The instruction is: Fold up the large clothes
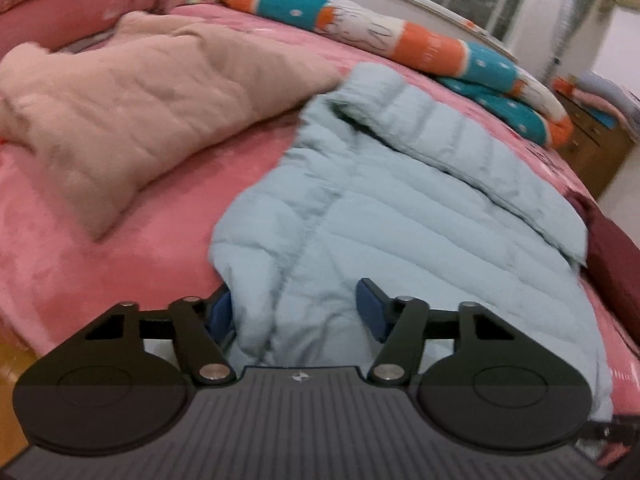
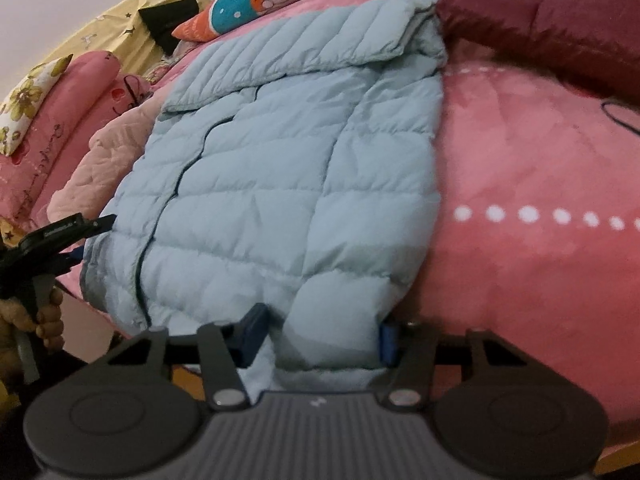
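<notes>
Both claws grip the light-blue quilted jacket on the pink bed.
Left claw and right claw pinch its puffy hem; pink quilted garment alongside, maroon one beyond.

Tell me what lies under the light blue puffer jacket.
The light blue puffer jacket lies on the pink bedspread. At one side it overlaps a pale pink quilted garment. Anything else beneath is hidden.

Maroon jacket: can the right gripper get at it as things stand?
Probably not right away: the right gripper has the blue jacket's hem between its fingers. The maroon jacket lies uncovered across the bed.
</notes>
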Motion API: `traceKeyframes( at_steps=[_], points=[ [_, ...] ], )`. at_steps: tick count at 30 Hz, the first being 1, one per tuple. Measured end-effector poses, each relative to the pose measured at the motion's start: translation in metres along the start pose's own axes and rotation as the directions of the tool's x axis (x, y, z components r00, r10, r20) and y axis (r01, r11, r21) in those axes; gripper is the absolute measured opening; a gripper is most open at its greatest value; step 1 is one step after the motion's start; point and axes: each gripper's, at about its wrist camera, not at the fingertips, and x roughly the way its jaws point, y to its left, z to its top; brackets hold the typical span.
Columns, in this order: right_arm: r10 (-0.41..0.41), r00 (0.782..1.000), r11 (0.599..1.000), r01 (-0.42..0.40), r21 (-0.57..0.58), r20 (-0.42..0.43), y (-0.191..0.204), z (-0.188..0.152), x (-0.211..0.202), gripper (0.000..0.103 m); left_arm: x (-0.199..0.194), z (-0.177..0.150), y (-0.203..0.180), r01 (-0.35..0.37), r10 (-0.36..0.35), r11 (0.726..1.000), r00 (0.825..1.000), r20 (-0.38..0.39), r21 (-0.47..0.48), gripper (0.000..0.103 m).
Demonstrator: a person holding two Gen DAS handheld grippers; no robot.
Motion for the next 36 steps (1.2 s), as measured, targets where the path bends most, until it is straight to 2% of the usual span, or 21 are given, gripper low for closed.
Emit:
traceKeyframes(
  at_steps=[5,7,8,9,11,13,15,17,20,25,32,36],
  points=[
    [0.027,1.000,1.000,-0.027,0.012,-0.002,0.002,0.000,0.002,0.069,-0.001,-0.002,-0.011,0.042,-0.042,0.998,0.999,-0.002,0.051,0.054],
    [0.025,1.000,1.000,-0.025,0.011,-0.001,0.004,0.001,0.003,0.068,-0.002,-0.004,-0.018,0.051,-0.051,0.997,0.999,0.005,0.066,0.046],
    [0.024,1.000,1.000,-0.024,0.014,0.001,0.004,0.001,0.002,0.063,-0.002,-0.004,-0.019,0.054,-0.055,0.996,0.998,0.009,0.066,0.044],
    [0.024,1.000,1.000,-0.024,0.020,0.003,0.003,0.002,0.002,0.052,-0.003,-0.004,-0.019,0.059,-0.060,0.997,0.998,0.010,0.059,0.038],
    [0.028,1.000,0.999,-0.028,0.045,0.004,0.000,0.003,0.003,0.040,-0.004,-0.002,-0.019,0.065,-0.065,0.997,0.998,0.013,0.050,0.029],
    [0.048,0.999,0.996,-0.049,0.079,0.009,-0.003,0.004,0.003,0.028,-0.008,-0.001,-0.021,0.075,-0.076,0.996,0.997,0.022,0.049,0.015],
    [0.067,0.998,0.993,-0.068,0.099,0.019,-0.003,0.006,0.001,0.016,-0.010,0.001,-0.021,0.086,-0.088,0.995,0.996,0.032,0.049,0.009],
    [0.092,0.995,0.989,-0.095,0.115,0.034,-0.002,0.007,-0.002,0.012,-0.015,0.002,-0.022,0.102,-0.104,0.994,0.994,0.043,0.049,0.007],
    [0.171,0.983,0.969,-0.181,0.168,0.069,-0.005,0.010,-0.008,0.010,-0.024,0.005,-0.023,0.132,-0.133,0.991,0.989,0.060,0.027,0.004],
    [0.303,0.942,0.911,-0.331,0.247,0.144,-0.011,0.010,-0.024,0.008,-0.049,0.010,-0.028,0.208,-0.207,0.978,0.971,0.120,0.003,0.003],
    [0.432,0.875,0.850,-0.476,0.227,0.218,-0.003,0.009,-0.045,0.005,-0.087,0.005,-0.035,0.289,-0.291,0.957,0.941,0.171,0.039,0.002],
    [0.512,0.816,0.790,-0.570,0.225,0.268,0.001,0.009,-0.058,0.005,-0.115,0.000,-0.041,0.325,-0.338,0.941,0.921,0.193,0.094,0.002]
  ],
)
